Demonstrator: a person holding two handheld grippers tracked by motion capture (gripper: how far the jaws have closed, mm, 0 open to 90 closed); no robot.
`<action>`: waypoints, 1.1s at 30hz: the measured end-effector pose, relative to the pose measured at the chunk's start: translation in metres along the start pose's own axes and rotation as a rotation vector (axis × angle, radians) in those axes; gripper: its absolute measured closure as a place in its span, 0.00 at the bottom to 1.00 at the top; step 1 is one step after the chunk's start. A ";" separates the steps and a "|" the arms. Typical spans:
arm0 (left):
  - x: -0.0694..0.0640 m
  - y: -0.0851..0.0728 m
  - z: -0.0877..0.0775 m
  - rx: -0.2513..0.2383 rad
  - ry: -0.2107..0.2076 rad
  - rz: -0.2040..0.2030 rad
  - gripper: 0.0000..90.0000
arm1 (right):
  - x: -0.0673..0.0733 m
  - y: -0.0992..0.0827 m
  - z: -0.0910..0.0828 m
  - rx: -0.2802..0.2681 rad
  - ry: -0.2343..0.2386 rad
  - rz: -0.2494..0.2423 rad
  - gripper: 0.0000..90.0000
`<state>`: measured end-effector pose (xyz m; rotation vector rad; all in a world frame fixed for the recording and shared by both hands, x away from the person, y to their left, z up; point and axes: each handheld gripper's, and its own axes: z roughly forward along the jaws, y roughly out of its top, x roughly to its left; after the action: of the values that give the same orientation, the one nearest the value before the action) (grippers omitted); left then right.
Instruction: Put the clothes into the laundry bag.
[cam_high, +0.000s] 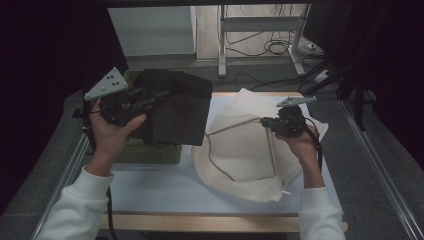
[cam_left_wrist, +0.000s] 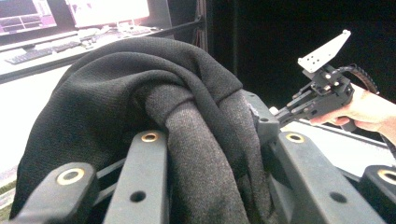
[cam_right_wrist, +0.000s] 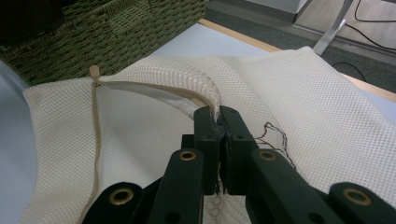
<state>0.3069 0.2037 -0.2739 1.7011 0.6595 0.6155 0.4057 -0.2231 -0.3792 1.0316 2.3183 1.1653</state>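
From the high view, the left gripper (cam_high: 159, 95) is raised over the far left corner of the tabletop (cam_high: 160, 185) and pinches a dark cloth (cam_high: 175, 107), which hangs in a bunched fold from its jaws. The cloth drapes down over a green woven basket (cam_high: 150, 152) that stands at the left edge of the tabletop. The right gripper (cam_high: 262, 121) is held over the right half of the tabletop, its jaws pressed together on the rim of a cream mesh bag (cam_high: 240, 155). The bag lies spread across the right half, its far end lifted toward the far edge and its opening edged by a tan zipper strip (cam_high: 216, 159). A white sleeve covers each forearm coming in from the near edge.

In the left gripper view, the dark cloth (cam_left_wrist: 140, 102) is gathered into a thick roll that runs down between the two black jaws, which clamp it from both sides. Past it, the right gripper (cam_left_wrist: 275, 112) is in the air, held by a hand (cam_left_wrist: 369, 109).

In the right gripper view, the jaws of the right gripper (cam_right_wrist: 219, 112) are closed tight on the lifted mesh rim of the bag (cam_right_wrist: 303, 107), with the netting pulled up into a ridge from the jaws. The zipper strip (cam_right_wrist: 95, 126) runs down the left side of the bag, its small pull at the top. The woven basket (cam_right_wrist: 107, 32) stands just beyond the bag, at the far left.
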 end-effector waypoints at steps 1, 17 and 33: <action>-0.001 0.000 0.000 -0.002 -0.002 -0.001 0.74 | 0.000 0.000 0.000 0.000 0.000 0.000 0.96; -0.014 0.000 0.000 -0.017 -0.052 0.010 0.74 | 0.000 -0.001 0.005 0.010 -0.004 0.002 0.96; -0.033 0.001 0.002 -0.031 -0.114 0.030 0.74 | -0.004 -0.004 0.008 0.005 -0.014 0.016 0.96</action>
<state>0.2847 0.1786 -0.2757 1.7064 0.5414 0.5430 0.4112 -0.2229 -0.3872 1.0592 2.3074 1.1549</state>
